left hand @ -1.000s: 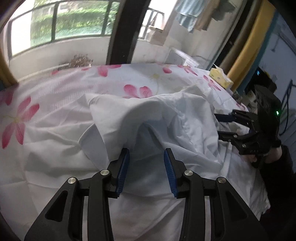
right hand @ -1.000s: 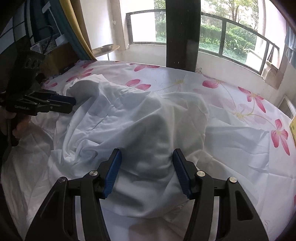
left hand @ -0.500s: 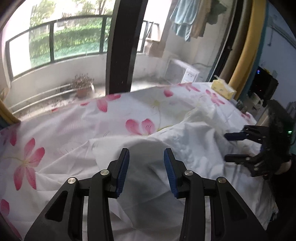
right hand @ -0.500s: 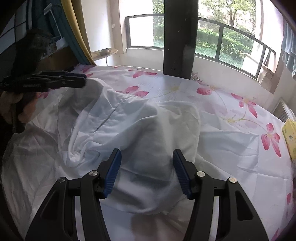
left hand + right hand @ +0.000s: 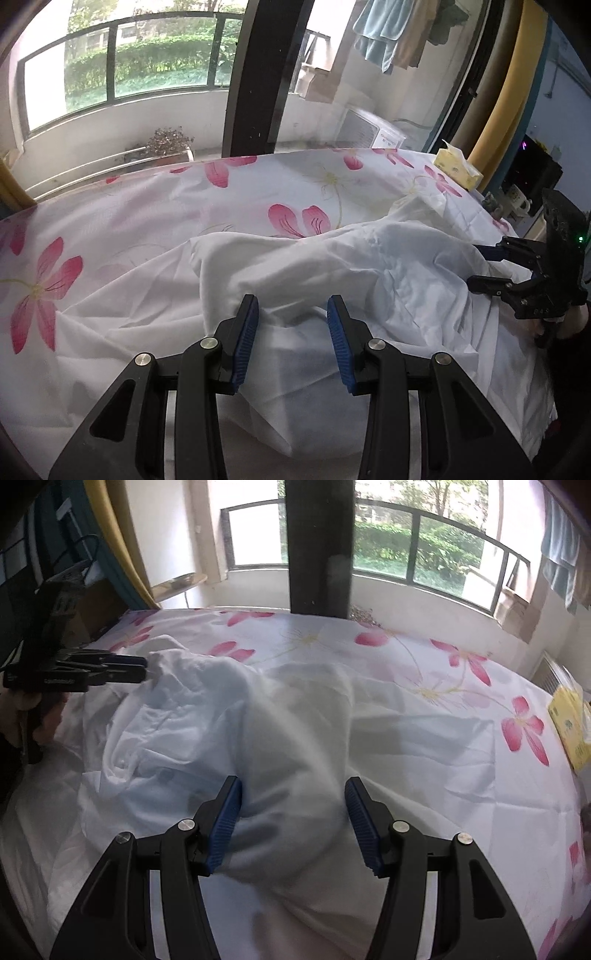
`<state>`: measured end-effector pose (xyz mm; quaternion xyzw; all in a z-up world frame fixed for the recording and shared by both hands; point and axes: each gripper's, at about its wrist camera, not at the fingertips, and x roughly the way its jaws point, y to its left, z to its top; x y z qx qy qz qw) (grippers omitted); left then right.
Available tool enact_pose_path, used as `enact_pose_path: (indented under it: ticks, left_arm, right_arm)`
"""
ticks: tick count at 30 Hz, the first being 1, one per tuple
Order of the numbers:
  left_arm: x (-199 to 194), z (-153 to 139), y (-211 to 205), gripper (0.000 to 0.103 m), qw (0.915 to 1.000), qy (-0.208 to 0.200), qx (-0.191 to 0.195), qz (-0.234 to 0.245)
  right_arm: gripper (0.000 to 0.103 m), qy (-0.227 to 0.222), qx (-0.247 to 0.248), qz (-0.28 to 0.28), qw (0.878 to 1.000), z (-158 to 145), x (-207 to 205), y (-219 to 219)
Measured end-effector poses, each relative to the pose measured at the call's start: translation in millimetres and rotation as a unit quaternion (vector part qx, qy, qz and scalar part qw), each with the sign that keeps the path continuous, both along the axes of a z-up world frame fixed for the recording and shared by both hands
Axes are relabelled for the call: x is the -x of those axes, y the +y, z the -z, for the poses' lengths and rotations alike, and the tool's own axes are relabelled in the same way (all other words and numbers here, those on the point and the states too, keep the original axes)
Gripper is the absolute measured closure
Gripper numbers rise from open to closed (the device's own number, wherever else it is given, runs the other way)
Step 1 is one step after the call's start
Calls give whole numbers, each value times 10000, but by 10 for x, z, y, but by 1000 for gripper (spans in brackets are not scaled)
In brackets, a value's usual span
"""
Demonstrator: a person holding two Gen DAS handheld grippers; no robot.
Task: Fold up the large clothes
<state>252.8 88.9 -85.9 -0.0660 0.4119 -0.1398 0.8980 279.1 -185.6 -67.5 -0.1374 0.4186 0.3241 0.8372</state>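
Observation:
A large white garment lies crumpled on a bed covered with a white sheet with pink flowers. My left gripper is open, its blue pads just above the near folds of the garment, holding nothing. My right gripper is open too, with a hump of the garment between its fingers, not pinched. In the left wrist view the right gripper shows at the right edge. In the right wrist view the left gripper shows at the left, next to the cloth.
A yellow tissue box sits at the bed's far corner; it also shows in the right wrist view. A dark pillar and a window stand behind the bed. A potted plant sits on the balcony. Clothes hang above.
The left gripper rose and drew back, then came down again toward the cloth. The garment hump has flattened. The right gripper has shifted slightly forward. Both grippers stayed open.

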Motion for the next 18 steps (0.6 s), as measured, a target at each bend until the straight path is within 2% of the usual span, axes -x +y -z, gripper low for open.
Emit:
enact_pose_path:
  ticks: [12, 18]
  left_arm:
    - [484, -338, 31, 61, 9991, -379, -62, -158]
    - [832, -505, 33, 60, 9977, -619, 98, -242]
  right_arm:
    - [45, -241, 61, 116, 9996, -215, 271, -147]
    - [45, -387, 33, 138, 9991, -345, 484, -225]
